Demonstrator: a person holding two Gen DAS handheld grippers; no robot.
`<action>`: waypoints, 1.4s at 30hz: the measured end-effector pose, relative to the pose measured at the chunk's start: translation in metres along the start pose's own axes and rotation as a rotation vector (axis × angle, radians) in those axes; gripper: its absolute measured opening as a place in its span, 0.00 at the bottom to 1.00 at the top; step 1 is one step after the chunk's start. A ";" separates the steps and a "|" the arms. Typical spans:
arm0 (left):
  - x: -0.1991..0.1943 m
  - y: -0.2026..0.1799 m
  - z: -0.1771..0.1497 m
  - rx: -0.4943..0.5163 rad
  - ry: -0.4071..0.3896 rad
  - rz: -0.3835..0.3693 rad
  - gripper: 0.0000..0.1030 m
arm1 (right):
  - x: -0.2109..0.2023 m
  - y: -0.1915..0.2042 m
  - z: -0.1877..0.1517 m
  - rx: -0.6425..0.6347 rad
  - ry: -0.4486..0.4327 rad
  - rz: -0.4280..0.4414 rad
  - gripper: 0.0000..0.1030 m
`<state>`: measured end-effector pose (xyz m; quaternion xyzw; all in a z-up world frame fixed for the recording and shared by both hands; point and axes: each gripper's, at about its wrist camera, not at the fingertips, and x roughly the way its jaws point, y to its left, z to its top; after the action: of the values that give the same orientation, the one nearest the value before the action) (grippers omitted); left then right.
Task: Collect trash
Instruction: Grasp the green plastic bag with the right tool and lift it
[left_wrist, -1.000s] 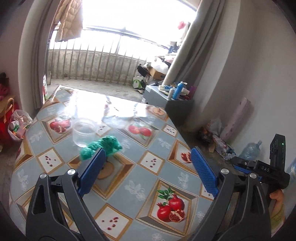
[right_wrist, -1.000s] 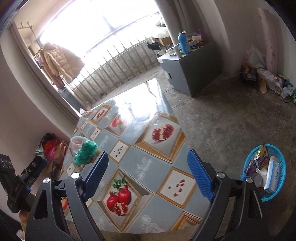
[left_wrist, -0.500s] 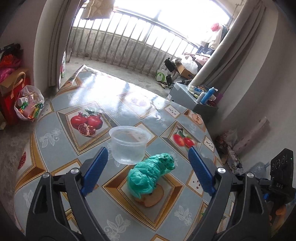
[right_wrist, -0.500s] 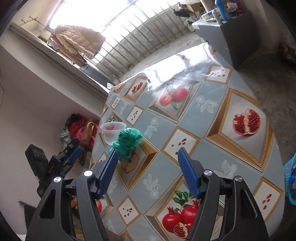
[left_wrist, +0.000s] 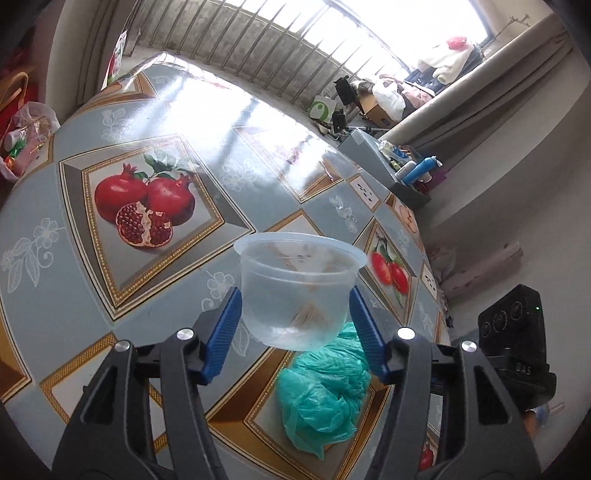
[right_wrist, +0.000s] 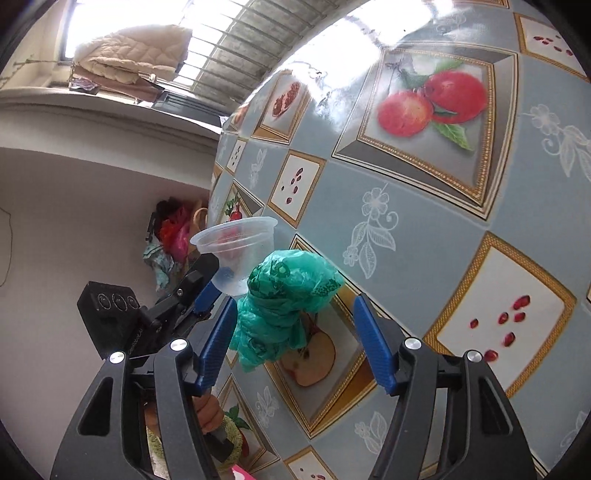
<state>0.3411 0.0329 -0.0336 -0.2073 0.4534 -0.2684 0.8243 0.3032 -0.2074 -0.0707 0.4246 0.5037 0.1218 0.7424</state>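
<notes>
A clear plastic cup (left_wrist: 297, 291) sits between my left gripper's (left_wrist: 295, 328) blue pads, which press on its sides. The cup appears lifted a little off the table. A crumpled green plastic bag (left_wrist: 325, 387) lies on the fruit-patterned tablecloth (left_wrist: 147, 258) just below and right of the cup. In the right wrist view the green bag (right_wrist: 284, 306) lies between the open fingers of my right gripper (right_wrist: 295, 343), not touched by them. The cup (right_wrist: 238, 254) and left gripper (right_wrist: 207, 291) show behind the bag.
A bag of rubbish (left_wrist: 26, 136) sits on the floor left of the table. A grey cabinet (left_wrist: 373, 155) with bottles stands beyond the table's far right. The right gripper's body (left_wrist: 513, 347) is close at the right. Red bags (right_wrist: 173, 229) lie by the wall.
Both grippers moved in close. My left gripper closed around the cup and raised it. My right gripper came down around the green bag, still open.
</notes>
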 end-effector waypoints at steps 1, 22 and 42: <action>0.001 0.000 0.000 -0.002 -0.001 -0.011 0.55 | 0.006 0.000 0.002 0.003 0.006 -0.005 0.57; 0.007 -0.109 -0.143 0.151 0.279 -0.223 0.47 | -0.097 -0.070 -0.060 0.013 -0.056 -0.114 0.33; -0.047 -0.171 -0.138 0.340 0.059 -0.106 0.50 | -0.177 -0.104 -0.118 0.049 -0.270 -0.234 0.33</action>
<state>0.1577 -0.0824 0.0270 -0.0807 0.4141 -0.3903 0.8184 0.0952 -0.3189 -0.0505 0.3934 0.4481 -0.0357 0.8020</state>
